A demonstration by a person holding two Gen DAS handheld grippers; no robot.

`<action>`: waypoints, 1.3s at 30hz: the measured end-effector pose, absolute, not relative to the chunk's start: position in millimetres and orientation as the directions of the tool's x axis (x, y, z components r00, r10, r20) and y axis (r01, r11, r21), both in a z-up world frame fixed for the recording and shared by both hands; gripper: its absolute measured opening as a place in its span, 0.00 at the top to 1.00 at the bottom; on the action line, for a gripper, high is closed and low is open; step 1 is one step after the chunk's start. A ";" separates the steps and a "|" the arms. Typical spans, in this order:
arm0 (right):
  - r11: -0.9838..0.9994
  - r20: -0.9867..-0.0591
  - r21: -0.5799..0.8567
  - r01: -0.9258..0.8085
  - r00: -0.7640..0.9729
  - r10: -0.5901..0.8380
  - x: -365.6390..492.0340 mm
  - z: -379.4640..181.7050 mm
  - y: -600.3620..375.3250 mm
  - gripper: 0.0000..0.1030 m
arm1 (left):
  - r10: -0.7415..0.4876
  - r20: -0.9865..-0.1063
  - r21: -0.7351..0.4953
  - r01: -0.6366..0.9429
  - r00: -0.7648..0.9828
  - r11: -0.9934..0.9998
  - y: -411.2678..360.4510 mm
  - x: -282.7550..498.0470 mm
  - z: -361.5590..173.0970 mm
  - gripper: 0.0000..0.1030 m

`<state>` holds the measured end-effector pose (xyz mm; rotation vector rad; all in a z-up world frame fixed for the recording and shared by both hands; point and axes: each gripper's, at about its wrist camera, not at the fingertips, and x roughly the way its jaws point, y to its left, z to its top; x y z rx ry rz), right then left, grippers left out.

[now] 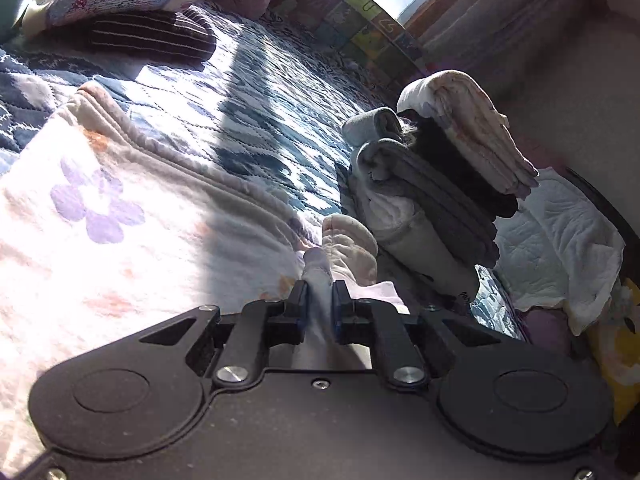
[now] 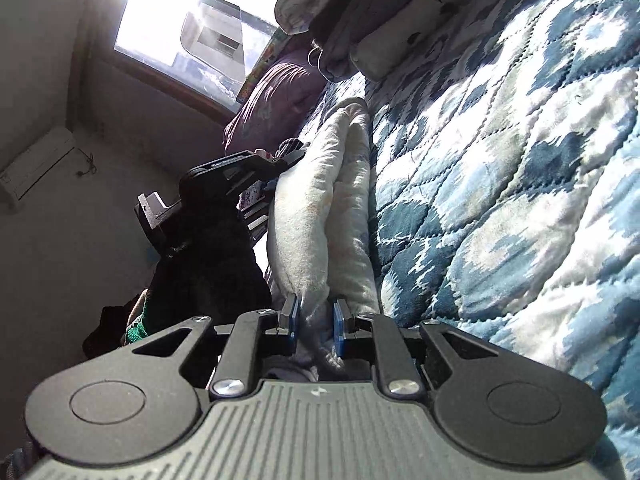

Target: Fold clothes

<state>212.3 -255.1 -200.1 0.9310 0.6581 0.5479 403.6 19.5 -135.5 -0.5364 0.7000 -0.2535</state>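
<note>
A pale fleece garment (image 1: 120, 208) with purple and orange flower prints lies spread over the blue patterned quilt (image 1: 256, 120). My left gripper (image 1: 319, 296) is shut on a bunched edge of it near the stack of folded clothes (image 1: 440, 184). In the right wrist view the same garment (image 2: 316, 208) hangs as a thick fold beside the quilt (image 2: 520, 160), and my right gripper (image 2: 316, 320) is shut on its near end. The left gripper (image 2: 276, 160) shows there too, clamped on the far end of the fold.
Folded items (image 1: 120, 8) sit at the far left of the bed. A white padded cloth (image 1: 560, 248) lies right of the stack. A purple pillow (image 2: 276, 96), a window (image 2: 192, 20) and a wall heater unit (image 2: 36, 168) are behind. Folded clothes (image 2: 380, 12) lie at the top.
</note>
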 end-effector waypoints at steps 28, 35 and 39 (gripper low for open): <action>0.880 -0.195 0.290 -0.377 0.876 0.440 184.1 -123.2 -198.4 0.78 | -0.356 -0.625 0.080 0.510 0.695 0.856 -77.4 389.7 -100.0 0.70; 0.839 -0.464 0.476 -0.264 0.735 0.495 234.2 -159.6 -203.2 0.85 | -0.266 -0.706 0.046 0.417 0.656 0.908 -85.3 418.2 -133.2 0.59; 0.832 -0.441 0.477 -0.283 0.742 0.505 229.6 -161.0 -205.6 0.86 | -0.230 -0.696 0.113 0.420 0.680 0.900 -93.6 411.9 -134.9 0.59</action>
